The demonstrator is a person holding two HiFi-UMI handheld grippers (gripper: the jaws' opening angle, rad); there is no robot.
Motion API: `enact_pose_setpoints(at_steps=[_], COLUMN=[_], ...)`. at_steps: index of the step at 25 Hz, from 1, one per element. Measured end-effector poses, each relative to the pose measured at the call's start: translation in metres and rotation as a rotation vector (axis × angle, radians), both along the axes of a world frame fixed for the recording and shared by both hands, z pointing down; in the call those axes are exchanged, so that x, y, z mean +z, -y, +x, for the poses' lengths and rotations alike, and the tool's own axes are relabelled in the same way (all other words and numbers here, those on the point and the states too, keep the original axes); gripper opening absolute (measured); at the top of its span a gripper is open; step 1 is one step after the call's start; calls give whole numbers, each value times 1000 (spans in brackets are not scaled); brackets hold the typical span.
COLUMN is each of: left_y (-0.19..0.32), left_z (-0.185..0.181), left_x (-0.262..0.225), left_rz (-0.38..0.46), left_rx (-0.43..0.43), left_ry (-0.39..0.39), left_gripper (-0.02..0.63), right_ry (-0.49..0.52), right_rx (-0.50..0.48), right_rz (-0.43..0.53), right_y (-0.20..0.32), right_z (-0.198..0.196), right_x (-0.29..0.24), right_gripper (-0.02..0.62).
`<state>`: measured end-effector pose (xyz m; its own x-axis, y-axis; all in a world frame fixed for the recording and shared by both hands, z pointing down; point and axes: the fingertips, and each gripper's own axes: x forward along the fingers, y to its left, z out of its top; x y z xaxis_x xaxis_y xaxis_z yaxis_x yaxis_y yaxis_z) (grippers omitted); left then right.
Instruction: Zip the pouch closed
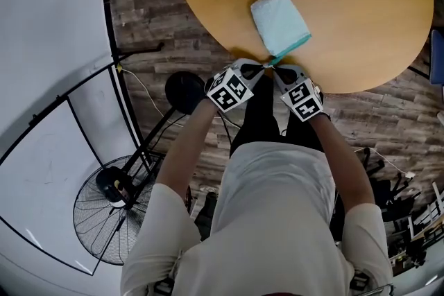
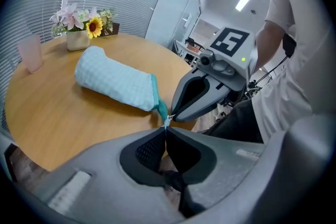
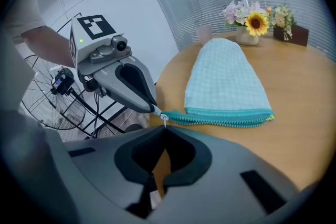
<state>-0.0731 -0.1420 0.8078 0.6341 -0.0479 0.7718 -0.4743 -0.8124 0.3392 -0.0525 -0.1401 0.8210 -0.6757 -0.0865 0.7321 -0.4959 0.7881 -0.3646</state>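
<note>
Nearest us, a white shirt (image 1: 270,218) and two bare forearms reaching to the table edge.

- Left gripper (image 2: 167,128): jaws pressed together, pinching the end of the teal zipper (image 3: 226,118).
- Right gripper (image 3: 165,127): jaws pressed together on the small metal pull (image 3: 164,118), tip almost touching the left gripper's tip.
- Pouch (image 1: 279,24): pale blue checked fabric, lying flat on the round wooden table (image 1: 361,10), its zipper end at the near rim. We see the teeth meshed along the whole visible length.
- Flower pot (image 2: 84,26) with a sunflower, far side of the table, and a pink cup (image 2: 30,52) beside it, both well apart from the pouch.
- Floor fan (image 1: 104,218), down to our left.
</note>
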Motion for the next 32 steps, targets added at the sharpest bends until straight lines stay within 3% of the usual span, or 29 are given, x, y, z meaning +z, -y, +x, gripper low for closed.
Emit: enact_pose_setpoints(at_steps=[3,8,14,18,23,32], left_y=[0,-3,-6,0,5,16], left_z=[3,4,4,-1,-4,1], left_x=[-3,-6,-17,-24,-30,-39], left_rz=[2,7,-1,-6,3,-39], left_rx=[6,10,-25,-81,-129,-318], left_ry=[13,55,48,50,52,3], left_gripper=[21,20,20,20,20,21], right_ry=[-8,-39,-51,-54,-76,-88], right_rx=[-39,-21,-66,-15,-36,-68], right_rz=[14,-17,11,0,31,60], right_y=[2,6,10,27,40,69], right_z=[5,23,35,53,72,103], right_x=[-6,1,-8,-9,-15,-33], right_gripper=[3,2,2,2,3,3])
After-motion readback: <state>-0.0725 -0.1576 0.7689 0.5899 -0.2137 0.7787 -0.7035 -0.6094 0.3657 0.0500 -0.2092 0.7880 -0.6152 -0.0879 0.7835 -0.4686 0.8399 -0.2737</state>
